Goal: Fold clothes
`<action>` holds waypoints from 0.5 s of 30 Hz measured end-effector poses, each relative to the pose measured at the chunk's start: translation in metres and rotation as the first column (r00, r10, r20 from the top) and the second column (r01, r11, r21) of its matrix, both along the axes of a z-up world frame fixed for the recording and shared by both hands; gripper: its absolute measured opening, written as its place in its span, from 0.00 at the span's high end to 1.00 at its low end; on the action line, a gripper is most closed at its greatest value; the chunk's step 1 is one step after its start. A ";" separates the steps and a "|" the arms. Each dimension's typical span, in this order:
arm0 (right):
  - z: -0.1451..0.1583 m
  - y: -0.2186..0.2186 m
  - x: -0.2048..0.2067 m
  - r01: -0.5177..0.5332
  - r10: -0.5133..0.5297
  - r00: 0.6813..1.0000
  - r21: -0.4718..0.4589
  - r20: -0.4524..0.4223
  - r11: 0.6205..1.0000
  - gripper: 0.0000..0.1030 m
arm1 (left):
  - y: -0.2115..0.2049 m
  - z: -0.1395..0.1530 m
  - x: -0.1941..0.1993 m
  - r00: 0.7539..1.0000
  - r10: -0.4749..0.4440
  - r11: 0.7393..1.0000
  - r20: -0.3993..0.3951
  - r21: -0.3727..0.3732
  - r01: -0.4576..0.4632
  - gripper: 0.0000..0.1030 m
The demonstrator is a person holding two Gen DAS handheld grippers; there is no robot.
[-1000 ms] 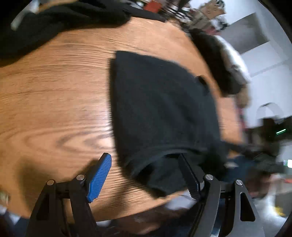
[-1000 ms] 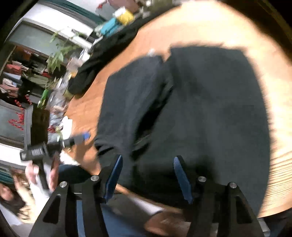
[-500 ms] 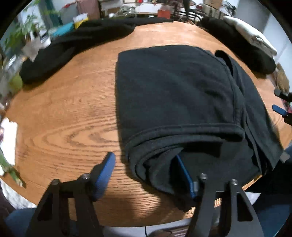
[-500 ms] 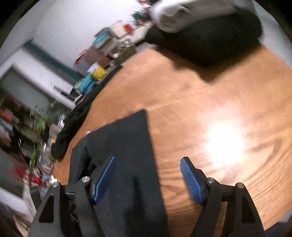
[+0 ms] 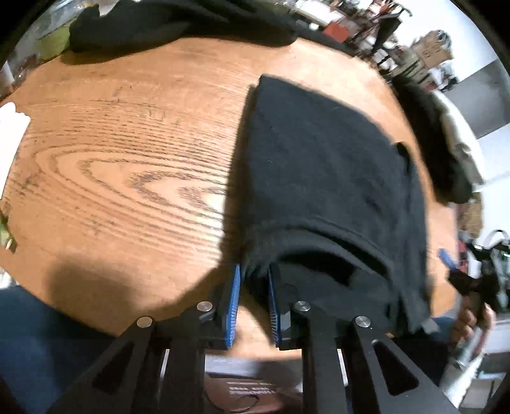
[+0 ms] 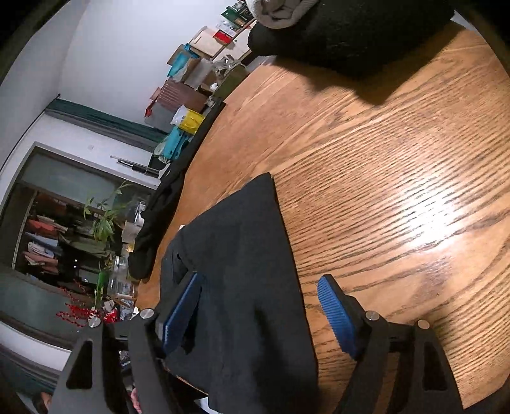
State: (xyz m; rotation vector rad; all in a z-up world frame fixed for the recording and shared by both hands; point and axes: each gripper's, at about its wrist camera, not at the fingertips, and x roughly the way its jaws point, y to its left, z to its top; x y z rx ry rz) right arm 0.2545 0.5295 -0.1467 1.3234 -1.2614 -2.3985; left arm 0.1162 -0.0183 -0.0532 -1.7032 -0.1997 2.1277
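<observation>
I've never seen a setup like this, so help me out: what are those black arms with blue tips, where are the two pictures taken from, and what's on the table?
They are two hand-held grippers, each with a camera looking along its fingers. One picture looks past the left gripper, whose jaws are closing on the near edge of a folded black garment. The other looks past the right gripper, whose jaws are opening, astride the garment's other edge without pinching it. The garment lies on a wooden table. More dark clothes are piled at the far side.
</observation>
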 end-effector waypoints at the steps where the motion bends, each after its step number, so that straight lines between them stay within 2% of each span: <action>1: 0.000 0.002 0.002 0.006 -0.006 1.000 -0.010 -0.001 1.000 0.22 | 0.003 0.013 0.005 0.999 -0.035 0.999 -0.030 0.021 0.036 0.79; 3: -0.001 0.008 0.005 0.025 -0.026 1.000 -0.030 -0.001 0.999 0.19 | 0.027 0.041 0.005 0.985 -0.151 0.985 -0.086 0.070 0.158 0.64; 5: -0.002 0.009 0.006 0.029 -0.029 1.000 -0.038 0.007 0.999 0.18 | 0.063 0.059 -0.007 0.960 -0.252 0.960 -0.123 0.094 0.264 0.20; 8: -0.003 0.007 0.005 0.019 -0.018 1.000 -0.039 0.024 0.999 0.18 | 0.122 0.063 -0.043 0.945 -0.300 0.948 -0.132 0.069 0.310 0.20; 11: -0.004 0.001 0.003 0.000 0.001 1.000 -0.030 0.030 1.000 0.18 | 0.179 0.043 -0.082 0.935 -0.353 0.931 -0.036 0.082 0.355 0.21; 13: -0.003 -0.001 0.005 -0.009 0.010 1.000 -0.029 0.028 1.000 0.18 | 0.207 0.025 -0.096 0.934 -0.354 0.934 0.034 0.059 0.352 0.21; 15: -0.003 0.000 0.009 -0.010 0.011 1.000 -0.017 0.027 1.000 0.18 | 0.226 0.020 -0.104 0.932 -0.360 0.933 0.032 0.003 0.360 0.21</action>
